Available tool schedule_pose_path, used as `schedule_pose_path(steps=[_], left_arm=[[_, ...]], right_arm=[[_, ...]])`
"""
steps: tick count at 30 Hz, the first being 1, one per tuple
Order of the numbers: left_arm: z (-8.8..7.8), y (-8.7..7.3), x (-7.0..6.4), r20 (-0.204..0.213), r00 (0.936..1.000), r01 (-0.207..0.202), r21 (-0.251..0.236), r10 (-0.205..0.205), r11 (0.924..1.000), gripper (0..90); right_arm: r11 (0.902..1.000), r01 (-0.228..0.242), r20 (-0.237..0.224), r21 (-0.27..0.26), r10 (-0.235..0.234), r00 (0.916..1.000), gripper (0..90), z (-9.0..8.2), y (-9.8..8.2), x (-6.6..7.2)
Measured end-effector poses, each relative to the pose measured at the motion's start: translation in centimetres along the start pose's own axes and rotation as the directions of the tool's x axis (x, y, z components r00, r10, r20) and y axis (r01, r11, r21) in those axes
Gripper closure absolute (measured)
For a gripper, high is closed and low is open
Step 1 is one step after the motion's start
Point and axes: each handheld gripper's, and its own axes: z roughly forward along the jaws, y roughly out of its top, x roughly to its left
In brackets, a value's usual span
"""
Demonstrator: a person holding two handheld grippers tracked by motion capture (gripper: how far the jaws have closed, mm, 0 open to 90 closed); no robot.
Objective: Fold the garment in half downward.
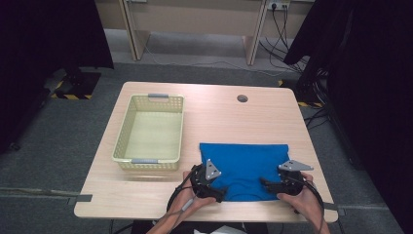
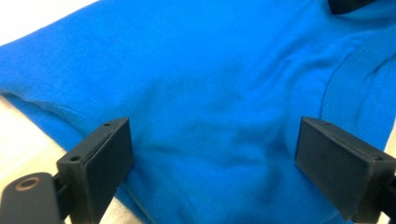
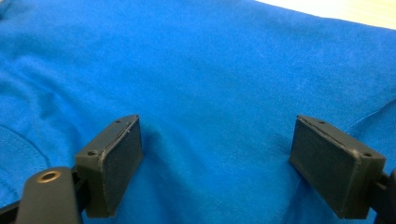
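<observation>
Shirt (image 1: 243, 168), blue, lay folded flat on the near half of the wooden table (image 1: 219, 117), just right of the pale yellow basket (image 1: 150, 130), which had grey handles at both ends & nothing visible inside. Near edge of the fabric sat close to the table's front edge.

Left gripper (image 1: 217, 194) rested at the shirt's near-left corner, held by the person's left hand (image 1: 187, 197). In the left gripper view its jaws stood wide apart w/ blue cloth (image 2: 210, 93) spread between & beneath them; pads not squeezing anything, tips looked down at or against the fabric, can't tell which. A stitched seam curved at the right of that view.

Right gripper (image 1: 265, 184) sat at the near-right corner, held by the right hand (image 1: 304, 197), pointing left toward the other gripper, w/ a gap of cloth between the two. In the right gripper view its jaws were likewise spread wide over smooth blue fabric (image 3: 210, 79), nothing pinched.

Round grommet hole (image 1: 242, 98) showed in the far part of the tabletop.
</observation>
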Motion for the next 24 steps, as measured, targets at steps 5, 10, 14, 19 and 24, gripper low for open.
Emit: schedule_pose_path(steps=[5, 10, 14, 19, 24], left_arm=[[-0.9, -0.1, 0.1, -0.009, 1.0, 0.001, -0.023, -0.001, 0.9997, 9.9], [-1.8, -0.9, 0.5, -0.021, 0.9997, 0.01, -0.026, -0.01, 0.9996, 9.5], [-2.2, -1.5, 0.5, -0.02, 0.9997, 0.012, -0.02, -0.012, 0.9997, 9.4], [-2.8, -2.1, 0.5, -0.021, 0.9997, 0.012, -0.021, -0.012, 0.9997, 9.3], [-3.6, -2.5, 0.6, -0.022, 0.9997, 0.012, -0.029, -0.013, 0.9995, 9.2]], right_arm=[[0.9998, 0.008, 0.01, -0.018, -0.008, 0.9999, 16.3, -0.6, -0.2, 0.6], [0.9997, 0.02, -0.003, -0.012, -0.02, 0.9998, 15.2, -0.9, -0.4, 1.5], [0.9996, 0.028, -0.004, -0.002, -0.028, 0.9996, 15.1, -0.9, -0.5, 1.7], [0.9994, 0.029, -0.003, 0.021, -0.029, 0.9996, 15.2, -0.7, -1.0, 1.7], [0.9989, 0.033, 0.006, 0.032, -0.033, 0.9994, 16.8, -0.9, -1.1, 1.5]])
